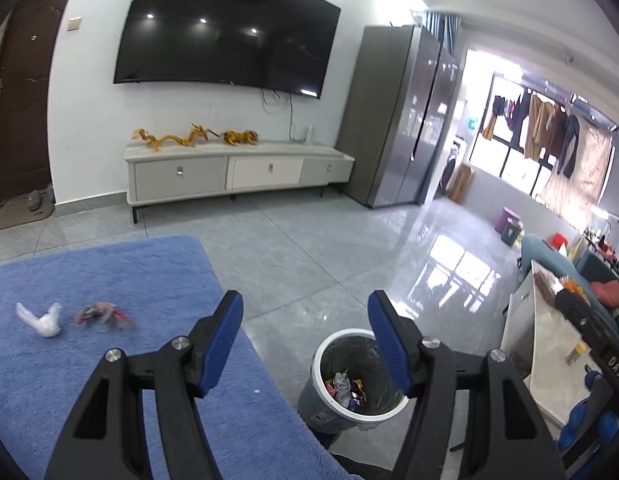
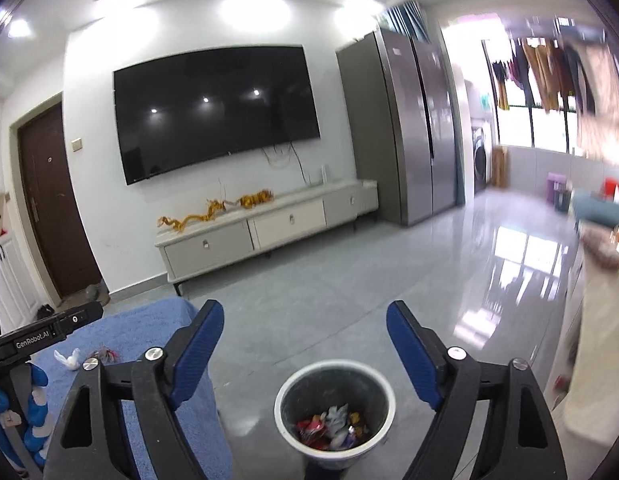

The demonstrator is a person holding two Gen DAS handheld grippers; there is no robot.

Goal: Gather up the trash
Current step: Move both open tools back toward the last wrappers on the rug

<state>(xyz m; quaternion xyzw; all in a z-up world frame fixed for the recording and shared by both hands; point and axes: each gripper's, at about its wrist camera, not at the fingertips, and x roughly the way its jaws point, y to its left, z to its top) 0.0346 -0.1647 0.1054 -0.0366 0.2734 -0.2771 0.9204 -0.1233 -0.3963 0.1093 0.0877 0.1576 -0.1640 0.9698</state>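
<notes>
A grey trash bin [image 1: 329, 400] with a white rim stands on the floor beside the blue rug [image 1: 89, 360]; it holds several crumpled wrappers [image 1: 347, 390]. My left gripper [image 1: 305, 312] is open and empty, up above the rug's edge and the bin. On the rug lie a white crumpled tissue [image 1: 43, 320] and a red-grey wrapper [image 1: 103, 316]. In the right wrist view my right gripper [image 2: 305, 320] is open with nothing between its fingers, above the bin [image 2: 335, 452] and its wrappers [image 2: 333, 428]. The tissue [image 2: 69, 358] and wrapper [image 2: 105, 354] show at the left.
A TV console [image 1: 237, 172] stands under a wall TV [image 1: 229, 28], a tall fridge [image 1: 401, 120] to its right. A white table [image 1: 549, 344] with clutter is at the right. The left gripper's body [image 2: 41, 332] shows at the right wrist view's left edge. Tiled floor [image 1: 329, 248] lies between.
</notes>
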